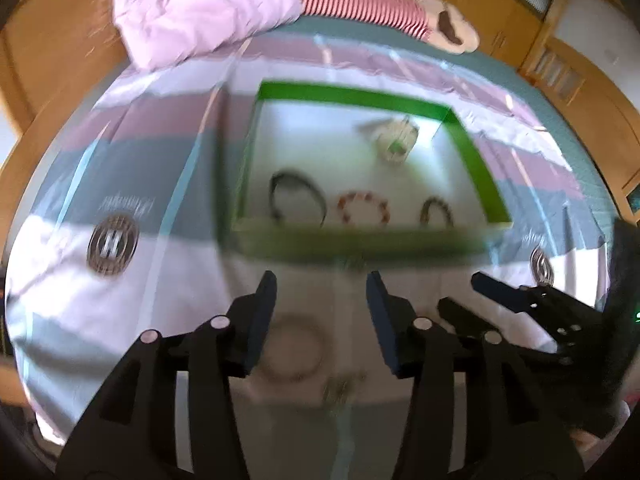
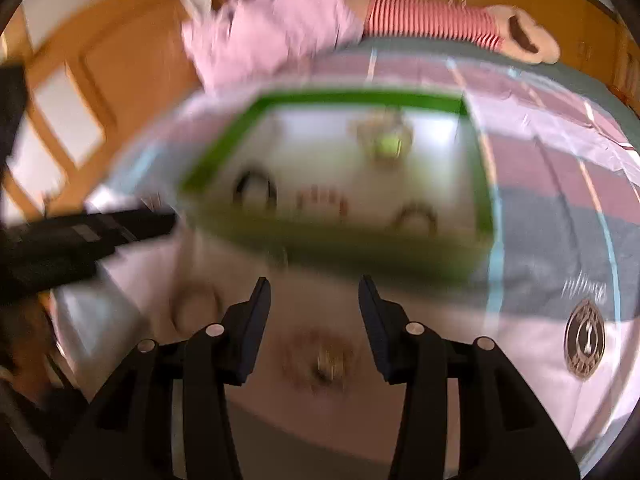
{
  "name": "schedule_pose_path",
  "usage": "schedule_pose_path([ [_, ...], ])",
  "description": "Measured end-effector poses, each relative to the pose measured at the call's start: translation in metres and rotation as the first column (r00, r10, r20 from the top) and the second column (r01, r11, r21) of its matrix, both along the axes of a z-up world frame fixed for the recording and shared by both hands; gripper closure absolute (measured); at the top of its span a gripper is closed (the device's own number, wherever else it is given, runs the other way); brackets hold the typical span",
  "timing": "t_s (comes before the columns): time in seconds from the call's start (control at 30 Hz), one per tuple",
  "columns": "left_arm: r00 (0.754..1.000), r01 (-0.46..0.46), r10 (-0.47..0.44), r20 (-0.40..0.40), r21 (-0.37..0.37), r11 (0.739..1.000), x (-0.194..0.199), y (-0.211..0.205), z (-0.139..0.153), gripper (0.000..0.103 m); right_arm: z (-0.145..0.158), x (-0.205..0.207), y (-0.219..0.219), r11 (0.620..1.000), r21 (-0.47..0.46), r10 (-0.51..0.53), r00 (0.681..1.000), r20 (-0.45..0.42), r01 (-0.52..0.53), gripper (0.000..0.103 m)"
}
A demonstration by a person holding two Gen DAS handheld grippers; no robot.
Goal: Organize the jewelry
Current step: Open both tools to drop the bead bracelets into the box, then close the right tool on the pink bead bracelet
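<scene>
A green-rimmed box (image 1: 476, 164) with a white floor lies on the striped cloth. In it are a black bangle (image 1: 297, 198), a red bead bracelet (image 1: 364, 210), a small dark bracelet (image 1: 437, 213) and a pale bundle with green (image 1: 396, 140). My left gripper (image 1: 321, 280) stands open just short of the box, above a thin pale bangle (image 1: 294, 350) and a small gold piece (image 1: 342, 390) on the cloth. To its right my right gripper (image 1: 460, 292) is open too. In the blurred right wrist view my right gripper (image 2: 314, 280) hangs open over a brownish bracelet (image 2: 320, 360).
A pink garment (image 1: 200, 12) and a red-striped stuffed toy (image 1: 360, 8) lie at the far edge of the cloth. Round printed logos (image 1: 113, 246) mark the cloth. Wooden cabinets (image 1: 48, 60) surround it. Another pale ring (image 2: 196, 308) lies left of the right gripper.
</scene>
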State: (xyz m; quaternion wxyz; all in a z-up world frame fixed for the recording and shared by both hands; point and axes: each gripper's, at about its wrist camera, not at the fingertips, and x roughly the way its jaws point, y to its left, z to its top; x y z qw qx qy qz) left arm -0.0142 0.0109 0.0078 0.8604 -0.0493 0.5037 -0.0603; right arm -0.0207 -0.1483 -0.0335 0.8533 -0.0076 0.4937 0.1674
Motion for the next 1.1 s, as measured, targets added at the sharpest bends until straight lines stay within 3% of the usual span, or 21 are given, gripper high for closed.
schedule_pose_path([
  [0.1,1.000,-0.002,0.002,-0.003,-0.020,1.000,-0.012,0.005,-0.003,0.047,-0.025,-0.001,0.004,0.999,-0.040,-0.020,0.997,-0.077,0.017,0.057],
  [0.23,1.000,0.021,-0.021,-0.007,0.012,1.000,-0.015,0.000,-0.005,0.045,-0.041,0.000,0.011,0.996,-0.091,-0.036,0.992,-0.119,0.025,0.057],
  [0.33,0.998,0.061,-0.061,-0.012,0.046,0.997,-0.017,-0.007,-0.007,0.043,-0.040,0.001,0.017,0.993,-0.119,-0.032,0.994,-0.105,0.019,0.078],
  [0.4,0.997,0.073,-0.072,-0.013,0.058,0.996,-0.019,-0.008,-0.008,0.040,-0.036,0.000,0.020,0.994,-0.104,-0.035,0.995,-0.094,0.025,0.081],
  [0.63,0.997,0.037,-0.035,-0.068,0.039,0.999,-0.013,0.008,-0.021,0.039,-0.010,0.005,0.015,0.996,-0.022,-0.088,0.996,-0.014,0.088,0.081],
  [0.8,0.995,0.040,-0.036,-0.095,0.041,0.998,-0.013,0.006,-0.028,0.035,0.017,0.001,0.004,0.990,0.089,-0.117,0.990,0.078,0.110,0.081],
  [1.0,0.992,0.066,-0.058,-0.114,0.068,0.996,-0.011,-0.005,-0.043,0.034,-0.001,0.006,0.003,0.992,0.055,-0.118,0.993,0.022,0.116,0.081],
  [1.1,0.989,0.081,-0.072,-0.127,0.067,0.995,-0.007,-0.011,-0.049,0.033,0.002,0.003,-0.001,0.991,0.032,-0.127,0.991,0.037,0.126,0.081],
])
